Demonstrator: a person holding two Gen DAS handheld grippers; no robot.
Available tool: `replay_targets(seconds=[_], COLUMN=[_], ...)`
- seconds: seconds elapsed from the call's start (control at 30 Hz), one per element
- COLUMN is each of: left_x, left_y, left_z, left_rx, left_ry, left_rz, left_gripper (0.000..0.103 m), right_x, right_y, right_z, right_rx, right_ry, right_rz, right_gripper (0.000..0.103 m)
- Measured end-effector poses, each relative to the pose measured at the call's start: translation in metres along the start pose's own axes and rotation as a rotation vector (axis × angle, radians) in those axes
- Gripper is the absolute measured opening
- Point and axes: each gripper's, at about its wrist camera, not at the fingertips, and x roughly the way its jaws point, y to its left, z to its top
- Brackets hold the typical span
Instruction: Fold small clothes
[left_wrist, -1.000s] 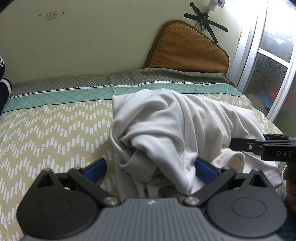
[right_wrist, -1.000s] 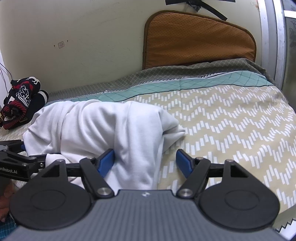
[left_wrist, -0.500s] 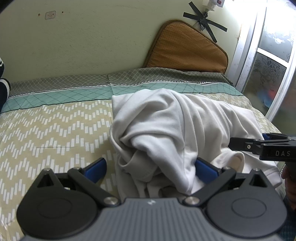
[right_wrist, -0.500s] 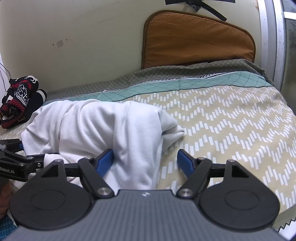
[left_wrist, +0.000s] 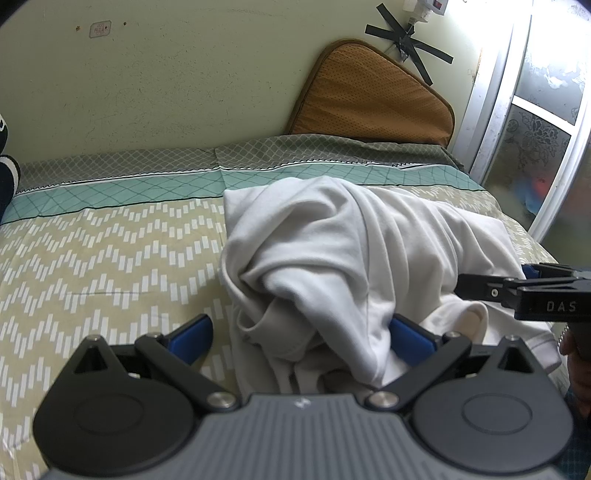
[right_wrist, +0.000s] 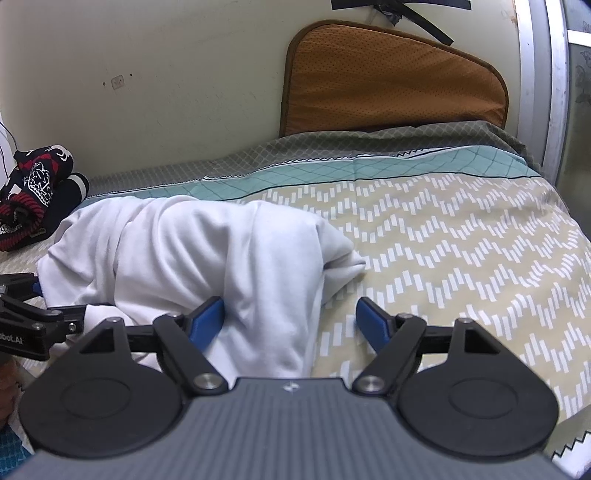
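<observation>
A crumpled white garment (left_wrist: 332, 251) lies heaped on the patterned bed sheet (left_wrist: 92, 258). My left gripper (left_wrist: 301, 338) stands open at the heap's near edge, with a hanging fold between its blue pads. In the right wrist view the same white garment (right_wrist: 184, 251) fills the left half. My right gripper (right_wrist: 290, 321) is open and its jaws are opening, astride a fold; the left pad is against the cloth and the right pad is over bare sheet. Each gripper shows in the other's view: the right gripper (left_wrist: 491, 282) at the right, the left gripper (right_wrist: 33, 306) at the left.
An orange cushion (left_wrist: 369, 96) leans on the wall behind the bed. A bundle of dark red and black clothes (right_wrist: 33, 195) sits at the far left of the bed. A window frame (left_wrist: 535, 110) borders the right side. Bed sheet (right_wrist: 461, 240) stretches right of the garment.
The right gripper's jaws stand slightly wider apart than a second ago. Both hands and the garment have stayed put.
</observation>
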Motion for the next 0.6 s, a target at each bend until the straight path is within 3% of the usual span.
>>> replay_targets(seconds=[0.27, 0.4, 0.6], left_x=[0.000, -0.008, -0.039], left_y=[0.001, 0.008, 0.037], left_z=[0.000, 0.002, 0.015], left_rx=[-0.005, -0.056, -0.189], left_ry=[0.002, 0.009, -0.045], left_rz=[-0.003, -0.030, -0.107], left_gripper=[0.103, 0.103, 0.103], right_x=[0.001, 0.001, -0.023], right_y=[-0.001, -0.002, -0.041], right_z=[0.001, 0.002, 0.000], right_rx=[-0.006, -0.013, 0.084], right_ry=[0.003, 0.006, -0.040], right_rz=[-0.005, -0.001, 0.106], right_gripper=[0.082, 0.082, 0.087])
